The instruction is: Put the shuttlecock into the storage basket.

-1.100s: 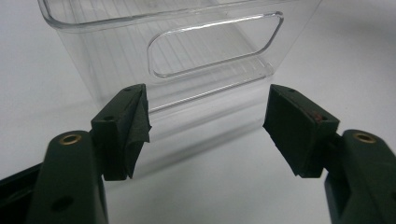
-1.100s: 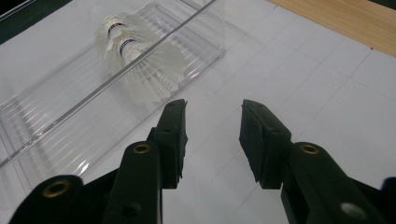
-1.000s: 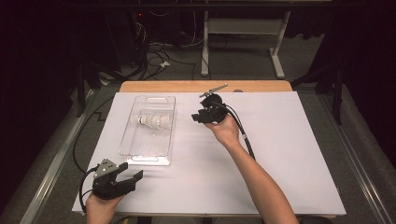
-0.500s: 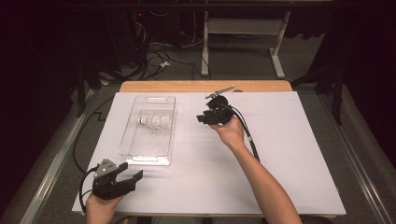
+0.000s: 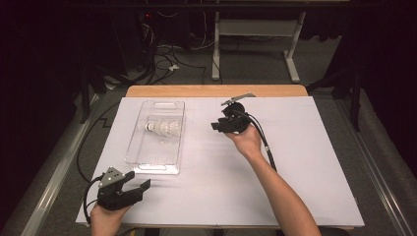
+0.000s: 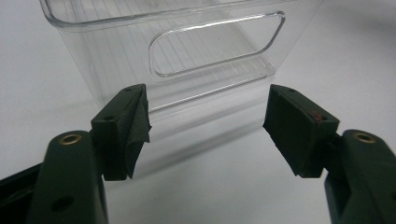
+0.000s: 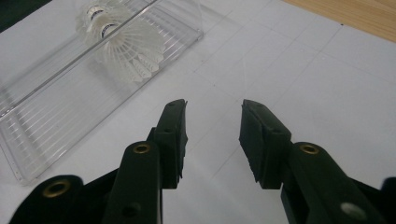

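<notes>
My white table sheet [image 5: 305,162] is brightly, evenly lit against a dark room, and my near jaws look soft-focused.

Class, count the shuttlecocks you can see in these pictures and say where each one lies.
1. The white shuttlecock lies on its side inside the clear plastic tray, toward the tray's far end. Nothing else lies in the tray.
</notes>
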Motion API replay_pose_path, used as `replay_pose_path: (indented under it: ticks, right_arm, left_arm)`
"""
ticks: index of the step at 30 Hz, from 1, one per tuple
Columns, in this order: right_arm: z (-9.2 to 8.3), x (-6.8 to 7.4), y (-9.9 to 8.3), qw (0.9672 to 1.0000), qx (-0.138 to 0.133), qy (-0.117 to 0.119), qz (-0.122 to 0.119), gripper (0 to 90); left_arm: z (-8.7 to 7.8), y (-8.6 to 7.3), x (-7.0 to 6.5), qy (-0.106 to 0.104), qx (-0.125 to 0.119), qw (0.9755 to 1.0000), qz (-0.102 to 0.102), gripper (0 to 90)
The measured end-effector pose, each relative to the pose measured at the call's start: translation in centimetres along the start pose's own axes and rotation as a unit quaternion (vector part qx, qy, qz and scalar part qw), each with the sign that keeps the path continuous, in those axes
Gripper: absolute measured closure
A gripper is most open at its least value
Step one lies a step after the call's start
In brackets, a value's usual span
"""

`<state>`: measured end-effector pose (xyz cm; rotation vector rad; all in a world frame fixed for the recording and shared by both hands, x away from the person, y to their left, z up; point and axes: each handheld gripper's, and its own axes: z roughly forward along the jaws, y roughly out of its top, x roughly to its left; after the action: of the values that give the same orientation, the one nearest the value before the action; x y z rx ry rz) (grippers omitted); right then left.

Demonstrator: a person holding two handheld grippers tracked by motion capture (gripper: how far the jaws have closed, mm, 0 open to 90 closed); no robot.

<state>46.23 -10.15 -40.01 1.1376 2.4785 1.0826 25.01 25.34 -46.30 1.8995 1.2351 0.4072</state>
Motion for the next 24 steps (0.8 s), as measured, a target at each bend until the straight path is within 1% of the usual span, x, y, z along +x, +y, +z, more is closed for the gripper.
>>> replay_pose_path:
  ticks: [7,14,19,24]
  right_arm:
    - [-0.4,-0.3,-0.4,1.0000,-0.002,0.000,0.004,61.4]
    - [-0.9,-0.5,-0.7,1.0000,-0.005,0.000,0.001,61.3]
    - [-1.2,-0.7,-1.0,1.0000,-0.005,-0.001,0.006,61.2]
    - [-1.4,-0.9,-1.3,1.0000,-0.003,-0.004,0.002,61.2]
  left_arm:
    - [0.0,0.0,0.0,0.000,0.000,1.0000,-0.001,31.9]
    - [0.0,0.0,0.0,0.001,0.000,1.0000,-0.001,31.9]
    - [0.0,0.0,0.0,0.000,-0.001,1.0000,-0.002,31.9]
    - [0.0,0.0,0.0,0.001,0.000,1.0000,-0.002,31.9]
